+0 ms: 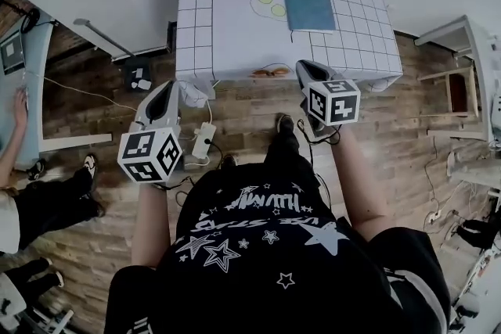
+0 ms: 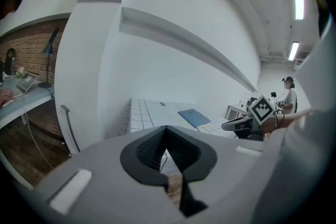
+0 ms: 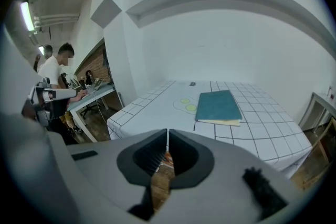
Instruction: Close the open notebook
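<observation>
A teal-covered notebook (image 1: 308,4) lies shut and flat on the white gridded table (image 1: 211,27), right of its middle; it also shows in the left gripper view (image 2: 194,117) and the right gripper view (image 3: 218,106). Both grippers hang over the wooden floor, short of the table's near edge. My left gripper (image 1: 174,87) is shut with nothing between its fingers (image 2: 167,128). My right gripper (image 1: 307,68) points at the table's near right edge, shut and empty too (image 3: 167,131). The right gripper's marker cube (image 2: 261,107) shows in the left gripper view.
A drawing with two yellow-green circles (image 1: 270,4) lies left of the notebook. A white power strip (image 1: 203,141) and cables lie on the floor under my hands. A person (image 1: 31,199) sits at a desk at the left. White furniture (image 1: 462,43) stands at the right.
</observation>
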`<state>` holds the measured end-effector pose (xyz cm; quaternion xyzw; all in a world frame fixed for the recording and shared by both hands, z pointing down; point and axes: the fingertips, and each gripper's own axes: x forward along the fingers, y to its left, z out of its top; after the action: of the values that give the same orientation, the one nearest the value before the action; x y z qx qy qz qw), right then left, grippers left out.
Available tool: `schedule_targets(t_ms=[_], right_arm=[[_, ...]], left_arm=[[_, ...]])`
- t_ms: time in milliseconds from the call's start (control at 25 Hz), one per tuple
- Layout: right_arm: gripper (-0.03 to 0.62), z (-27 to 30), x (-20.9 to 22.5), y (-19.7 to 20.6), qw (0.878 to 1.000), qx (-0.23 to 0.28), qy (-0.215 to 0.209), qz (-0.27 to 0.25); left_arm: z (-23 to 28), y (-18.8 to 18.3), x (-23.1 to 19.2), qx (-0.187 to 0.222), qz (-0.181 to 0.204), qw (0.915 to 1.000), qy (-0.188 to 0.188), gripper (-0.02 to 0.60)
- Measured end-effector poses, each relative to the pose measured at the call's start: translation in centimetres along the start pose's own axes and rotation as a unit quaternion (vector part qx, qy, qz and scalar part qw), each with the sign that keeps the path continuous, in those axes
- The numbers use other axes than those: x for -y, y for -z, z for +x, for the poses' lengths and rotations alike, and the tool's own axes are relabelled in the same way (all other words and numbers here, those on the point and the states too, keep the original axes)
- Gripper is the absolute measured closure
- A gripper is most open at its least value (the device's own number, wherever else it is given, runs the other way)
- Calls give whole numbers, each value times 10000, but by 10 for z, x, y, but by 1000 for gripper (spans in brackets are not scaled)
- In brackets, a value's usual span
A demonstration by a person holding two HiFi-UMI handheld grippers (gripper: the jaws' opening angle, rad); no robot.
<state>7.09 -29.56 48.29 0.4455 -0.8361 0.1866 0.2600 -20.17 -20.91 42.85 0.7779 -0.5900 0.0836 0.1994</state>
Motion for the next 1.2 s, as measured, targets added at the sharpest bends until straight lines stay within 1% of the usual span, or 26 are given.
schedule_targets(t_ms=[200,360,440,520,640,760,880,960,1040,1200], right_arm=[[574,-22,-33,11,9998,127,67,165],[576,-55,-40,24,9967,399,519,479],[576,-71,-38,29,9941,551,726,588],[574,-81,-38,33,9930,572,812,632],[575,-89,-45,35,9942,552,753,533],[574,-108,-49,36,9942,681,695,463],[574,-128,-50,33,9926,847,669,554],[576,-145,-47,27,9911,928,663,689],[576,-170,-44,25,9897,1017,615,793],[575,-221,-53,47,9894,1148,526,714]], left_arm=[[-6,13,-2,-113,-1,9990,423,572],[-9,18,7,-216,120,9967,775,572],[-9,13,16,-150,189,9953,939,572],[-7,8,26,-95,200,9937,1099,572],[-4,3,41,-67,290,9910,1304,572],[-10,1,64,4,348,9893,1419,572],[-15,-2,84,-3,370,9881,1494,572],[-17,-12,100,-73,412,9867,1569,572],[-26,-18,123,-112,462,9856,1624,572],[-61,-6,166,-103,608,9844,1649,572]])
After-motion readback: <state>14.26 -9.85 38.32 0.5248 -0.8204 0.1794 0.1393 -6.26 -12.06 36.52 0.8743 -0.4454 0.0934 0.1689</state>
